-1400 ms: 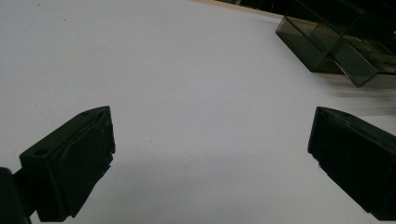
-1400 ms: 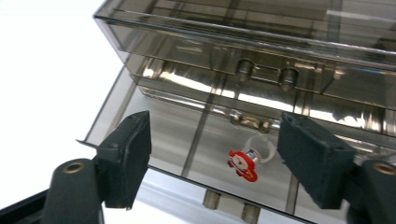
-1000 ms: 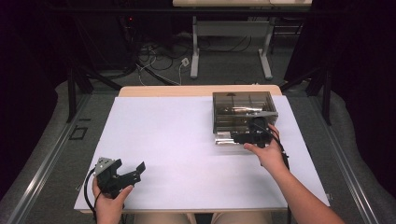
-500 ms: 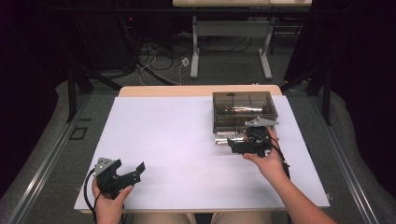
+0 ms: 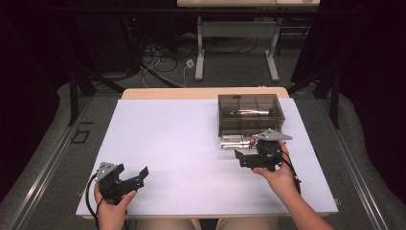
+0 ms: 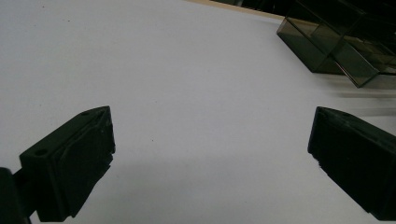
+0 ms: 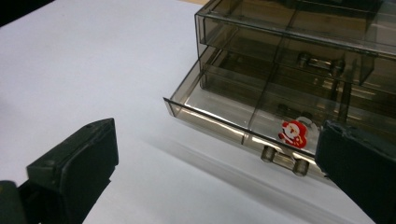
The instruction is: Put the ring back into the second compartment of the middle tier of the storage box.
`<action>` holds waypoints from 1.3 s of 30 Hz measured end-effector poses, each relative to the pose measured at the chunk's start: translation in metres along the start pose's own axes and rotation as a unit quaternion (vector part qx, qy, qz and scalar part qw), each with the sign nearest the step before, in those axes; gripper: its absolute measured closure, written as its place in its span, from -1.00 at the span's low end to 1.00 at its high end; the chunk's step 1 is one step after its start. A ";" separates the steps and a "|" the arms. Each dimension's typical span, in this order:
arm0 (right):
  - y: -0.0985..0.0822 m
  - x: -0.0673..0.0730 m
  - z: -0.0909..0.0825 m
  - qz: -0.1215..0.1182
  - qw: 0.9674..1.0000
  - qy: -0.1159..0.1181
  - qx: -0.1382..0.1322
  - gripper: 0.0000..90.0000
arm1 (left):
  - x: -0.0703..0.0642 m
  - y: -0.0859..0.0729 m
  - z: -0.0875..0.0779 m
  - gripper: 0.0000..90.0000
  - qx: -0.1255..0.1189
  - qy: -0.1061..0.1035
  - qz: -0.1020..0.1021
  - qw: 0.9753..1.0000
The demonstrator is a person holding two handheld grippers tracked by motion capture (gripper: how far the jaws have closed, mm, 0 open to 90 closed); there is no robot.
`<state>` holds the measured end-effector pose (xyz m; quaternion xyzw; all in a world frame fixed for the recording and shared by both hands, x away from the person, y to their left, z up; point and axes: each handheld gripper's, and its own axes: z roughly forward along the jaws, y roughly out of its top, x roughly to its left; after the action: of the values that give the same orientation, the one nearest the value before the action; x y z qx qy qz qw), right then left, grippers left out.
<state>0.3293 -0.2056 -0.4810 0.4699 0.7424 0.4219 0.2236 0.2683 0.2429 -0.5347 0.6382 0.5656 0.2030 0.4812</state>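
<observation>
**Lower drawer drawn out, right gripper released and clear**

The work surface was a white table [image 5: 191, 143] in a dark room, with cables and desk legs on the floor beyond it.

Left side: the left gripper [image 5: 128, 178] rested low over the near edge of the table. Its jaws stood wide apart with nothing between them, bare white surface ahead of them and the drawer unit [image 6: 336, 46] far off beyond the right jaw.

Right side: the smoked transparent drawer unit [image 5: 250, 114] stood on the far right part of the table. Its lower drawer [image 7: 243, 121] was pulled partly out toward the right gripper [image 5: 249, 158]. That gripper's jaws had just been opening and stood at full width with nothing held. In the right gripper view the drawer's small clear handle [image 7: 282, 161] lay ahead of the jaws, close to the right jaw and apart from both pads. A small red-and-white Santa figure [image 7: 294, 133] lay inside the drawer, just behind the front wall and above the handle.

Procedure note, as a judgement: the step in hand appeared to be release after opening. The jaws should stay fully spread and back straight off the handle, so no pad drags the light unit across the table.

Markings: no brand, label or legible writing was found on the unit or the grippers.
</observation>
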 end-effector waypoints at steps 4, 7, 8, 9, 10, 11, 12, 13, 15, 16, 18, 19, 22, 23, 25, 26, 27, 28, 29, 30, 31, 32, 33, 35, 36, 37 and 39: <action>-0.011 -0.002 -0.002 0.007 1.000 -0.003 0.000 -1.00 | 0.000 0.000 0.000 -0.98 0.000 -0.002 0.000 1.000; -0.022 -0.005 -0.004 0.006 1.000 -0.009 0.001 -1.00 | -0.001 0.000 0.001 -0.98 0.002 -0.003 0.000 1.000; -0.024 -0.005 -0.005 0.007 1.000 -0.009 0.001 -1.00 | -0.001 0.000 0.001 -0.98 0.002 -0.003 0.000 1.000; -0.027 -0.005 -0.006 0.007 1.000 -0.011 0.000 -1.00 | -0.001 -0.001 0.001 -0.98 0.001 -0.003 0.000 1.000; -0.027 -0.005 -0.006 0.007 1.000 -0.011 0.000 -1.00 | -0.002 -0.001 0.001 -0.98 0.002 -0.003 0.000 1.000; -0.033 -0.006 -0.007 0.010 1.000 -0.011 -0.007 -1.00 | -0.002 -0.001 0.001 -0.98 0.001 -0.003 0.000 1.000; -0.033 -0.006 -0.007 0.010 1.000 -0.011 -0.007 -1.00 | -0.002 -0.001 0.001 -0.98 0.001 -0.003 0.000 1.000; -0.036 -0.006 -0.008 0.011 1.000 -0.011 -0.010 -1.00 | -0.002 -0.001 0.001 -0.98 0.002 -0.001 0.000 1.000; -0.041 -0.005 -0.010 0.015 1.000 -0.013 -0.015 -1.00 | -0.002 -0.001 0.001 -0.98 0.001 -0.001 0.000 1.000; -0.044 -0.005 -0.010 0.016 1.000 -0.010 -0.017 -1.00 | -0.002 -0.001 0.001 -0.98 0.001 -0.001 0.000 1.000; -0.049 -0.005 -0.012 0.014 1.000 -0.012 -0.022 -1.00 | -0.002 -0.001 0.001 -0.98 0.001 -0.001 0.000 1.000; -0.051 -0.004 -0.012 0.015 1.000 -0.011 -0.022 -1.00 | -0.002 -0.001 0.001 -0.98 0.000 -0.001 0.001 1.000; -0.056 -0.003 -0.013 0.013 1.000 -0.018 -0.016 -1.00 | -0.002 -0.001 0.001 -0.98 0.003 -0.001 0.001 1.000; -0.058 -0.002 -0.014 0.011 1.000 -0.020 -0.016 -1.00 | -0.002 -0.001 0.001 -0.98 0.004 -0.001 0.002 1.000; -0.060 0.000 -0.014 0.010 1.000 -0.023 -0.015 -1.00 | -0.002 -0.001 0.001 -0.98 0.003 -0.001 0.003 1.000; -0.062 0.000 -0.014 0.006 1.000 -0.026 -0.017 -1.00 | -0.002 -0.001 0.001 -0.98 0.003 -0.001 0.003 1.000; -0.063 0.001 -0.014 0.004 1.000 -0.024 -0.019 -1.00 | -0.002 -0.001 0.001 -0.98 0.002 0.000 0.001 1.000; -0.064 0.002 -0.014 0.006 1.000 -0.024 -0.018 -1.00 | -0.002 -0.001 0.001 -0.98 0.002 0.000 0.001 1.000; -0.066 0.003 -0.014 0.002 0.999 -0.026 -0.018 -1.00 | -0.002 -0.002 0.001 -0.98 0.002 0.000 0.001 1.000; -0.068 0.004 -0.014 0.000 0.999 -0.027 -0.018 -1.00 | -0.002 -0.001 0.002 -0.98 0.002 0.000 0.001 1.000; -0.068 0.004 -0.014 0.000 0.999 -0.027 -0.018 -1.00 | -0.002 -0.001 0.002 -0.98 0.003 0.000 0.001 1.000; -0.069 0.005 -0.015 -0.003 0.999 -0.028 -0.016 -1.00 | -0.002 -0.001 0.002 -0.98 0.003 0.000 0.001 1.000; -0.070 0.006 -0.015 -0.003 0.999 -0.028 -0.021 -1.00 | -0.002 -0.001 0.002 -0.98 0.003 0.000 0.001 1.000; -0.072 0.007 -0.015 -0.005 0.999 -0.026 -0.025 -1.00 | -0.002 -0.001 0.002 -0.98 0.003 -0.001 0.002 1.000; -0.073 0.008 -0.015 -0.005 0.999 -0.027 -0.026 -1.00 | -0.002 -0.001 0.002 -0.98 0.003 -0.001 0.002 1.000; -0.074 0.009 -0.015 -0.007 0.999 -0.028 -0.027 -0.99 | -0.002 -0.001 0.002 -0.98 0.003 -0.001 0.002 1.000; -0.076 0.010 -0.014 -0.006 0.999 -0.028 -0.025 -0.99 | -0.002 -0.001 0.002 -0.98 0.003 -0.001 0.003 1.000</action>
<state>0.2763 -0.2182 -0.5364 0.4710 0.7280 0.4259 0.2584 0.2684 0.2402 -0.5361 0.6414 0.5642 0.2020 0.4791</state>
